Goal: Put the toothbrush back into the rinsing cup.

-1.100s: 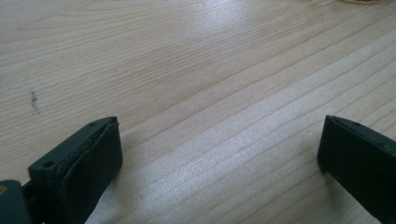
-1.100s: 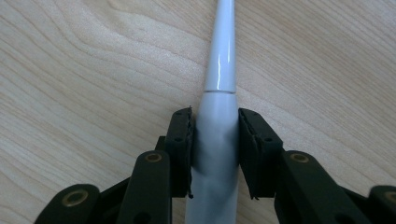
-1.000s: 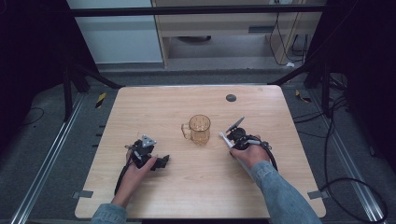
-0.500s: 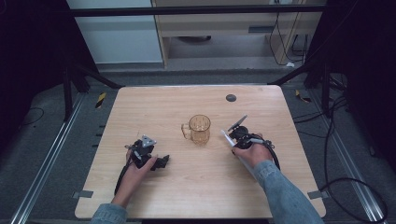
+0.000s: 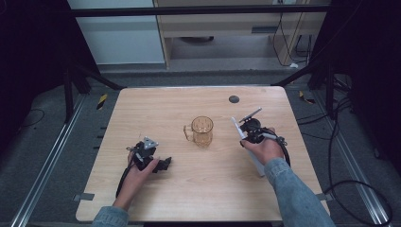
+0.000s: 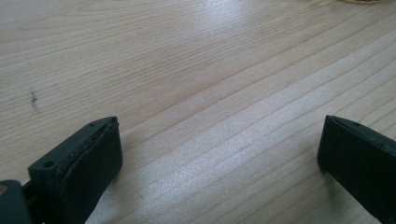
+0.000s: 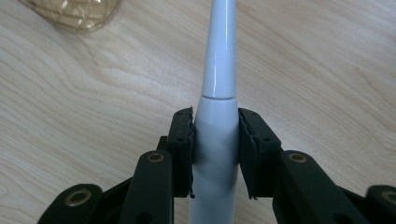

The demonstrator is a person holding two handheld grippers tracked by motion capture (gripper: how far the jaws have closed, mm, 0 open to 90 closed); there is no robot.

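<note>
Little moved, right gripper [image 7: 215,140] still clamping white toothbrush [image 7: 218,70]

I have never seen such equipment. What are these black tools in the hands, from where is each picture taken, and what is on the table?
A person holds a hand-operated two-jaw gripper in each hand. The high view looks down on a wooden table; the other pictures come from cameras riding on each gripper. An amber glass mug stands mid-table. The right gripper is shut on a white, tapering, toothbrush-like handle. The left gripper is open, holding nothing, over bare wood.
</note>
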